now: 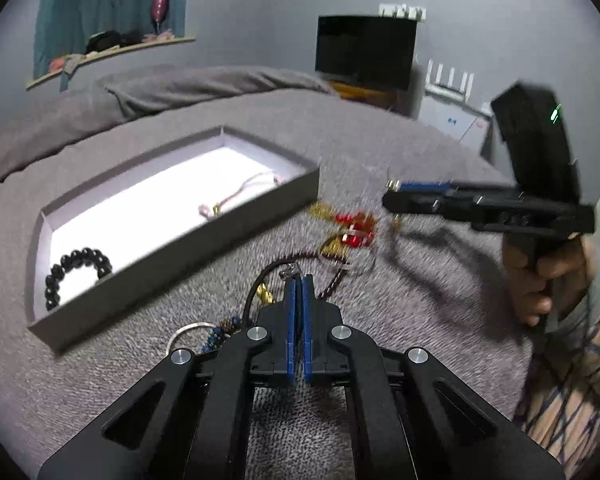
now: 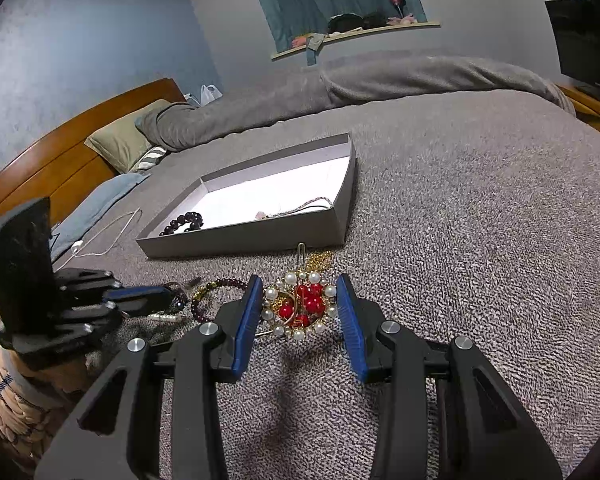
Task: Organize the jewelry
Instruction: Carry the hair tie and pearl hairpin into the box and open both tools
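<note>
Now, from the left wrist view, the left gripper [image 1: 298,280] has its blue-padded jaws shut, and a small silvery fitting on a thin dark cord necklace [image 1: 256,294] sits right at their tips, apparently pinched there, with the cord looping away toward the left. It lies on the grey fleece bed cover [image 1: 420,300], among a tangle of loose pieces near the bed's front edge. The shallow grey cardboard box with a white floor [image 1: 172,248] sits up and to the left of these jaws, its long axis running from lower left to upper right, with a black bead bracelet [image 1: 76,276] at its near end. The coming move is judged to be a lift and carry that way.

From the right wrist view, the right gripper [image 2: 298,308] stands with its jaws apart, straddling a round pearl-rimmed brooch with red beads [image 2: 300,306] without touching it on either side. The box lies straight ahead of these jaws, just beyond the brooch. The left gripper, at the left edge here, is nearer the box's bracelet end.
</note>
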`<state>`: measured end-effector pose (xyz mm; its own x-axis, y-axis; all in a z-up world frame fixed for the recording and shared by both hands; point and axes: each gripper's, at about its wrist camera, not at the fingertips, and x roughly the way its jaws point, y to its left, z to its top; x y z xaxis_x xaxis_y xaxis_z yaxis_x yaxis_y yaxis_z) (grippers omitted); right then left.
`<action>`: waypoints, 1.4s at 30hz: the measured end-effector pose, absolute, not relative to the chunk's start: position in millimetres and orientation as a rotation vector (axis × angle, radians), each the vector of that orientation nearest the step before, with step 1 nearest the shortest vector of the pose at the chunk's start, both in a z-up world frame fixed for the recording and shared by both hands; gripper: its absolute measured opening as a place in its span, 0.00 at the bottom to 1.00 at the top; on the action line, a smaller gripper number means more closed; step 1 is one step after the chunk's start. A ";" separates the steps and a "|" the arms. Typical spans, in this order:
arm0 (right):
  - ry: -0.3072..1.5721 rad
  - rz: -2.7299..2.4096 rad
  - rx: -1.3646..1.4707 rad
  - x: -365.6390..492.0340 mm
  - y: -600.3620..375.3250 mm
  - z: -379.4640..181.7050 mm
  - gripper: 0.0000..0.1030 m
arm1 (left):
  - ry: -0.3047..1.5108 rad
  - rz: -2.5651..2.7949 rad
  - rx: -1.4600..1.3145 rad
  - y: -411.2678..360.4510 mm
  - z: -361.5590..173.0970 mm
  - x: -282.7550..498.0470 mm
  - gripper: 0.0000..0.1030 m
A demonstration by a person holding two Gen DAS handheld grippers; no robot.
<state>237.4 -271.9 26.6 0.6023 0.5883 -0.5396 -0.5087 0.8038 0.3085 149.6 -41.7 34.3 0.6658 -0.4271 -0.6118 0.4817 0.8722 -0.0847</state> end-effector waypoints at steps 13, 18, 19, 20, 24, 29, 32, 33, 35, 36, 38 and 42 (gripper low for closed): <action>0.648 0.660 0.136 240.9 -258.6 33.8 0.37 | 0.584 -0.505 -0.093 5.1 68.8 158.7 0.03; 0.640 0.668 0.147 244.4 -254.8 37.1 0.37 | 0.568 -0.445 -0.105 14.9 69.9 163.3 0.03; 0.636 0.665 0.150 246.4 -253.9 38.5 0.37 | 0.565 -0.428 -0.106 15.8 69.7 165.8 0.03; 0.634 0.666 0.151 247.9 -253.2 39.2 0.37 | 0.563 -0.415 -0.106 16.3 69.4 167.6 0.03; 0.617 0.661 0.140 259.2 -246.8 46.1 0.37 | 0.556 -0.362 -0.117 18.7 67.6 177.2 0.03; 0.592 0.663 0.130 274.5 -236.8 55.1 0.37 | 0.537 -0.318 -0.106 21.4 68.6 185.2 0.03; 0.582 0.660 0.121 281.2 -231.0 59.2 0.37 | 0.526 -0.304 -0.093 20.1 69.3 188.2 0.03; 0.578 0.659 0.117 284.7 -228.2 60.3 0.37 | 0.526 -0.301 -0.088 19.0 68.7 190.2 0.03; 0.576 0.654 0.108 290.5 -223.2 60.7 0.37 | 0.531 -0.301 -0.083 17.7 67.1 195.5 0.03; 0.575 0.650 0.101 293.3 -221.0 60.0 0.37 | 0.535 -0.302 -0.083 17.2 65.7 199.1 0.03; 0.580 0.643 0.091 301.0 -216.0 58.6 0.37 | 0.547 -0.306 -0.079 14.7 62.3 206.0 0.03; 0.614 0.644 0.071 318.0 -204.0 50.5 0.37 | 0.571 -0.318 -0.078 12.5 55.2 219.0 0.03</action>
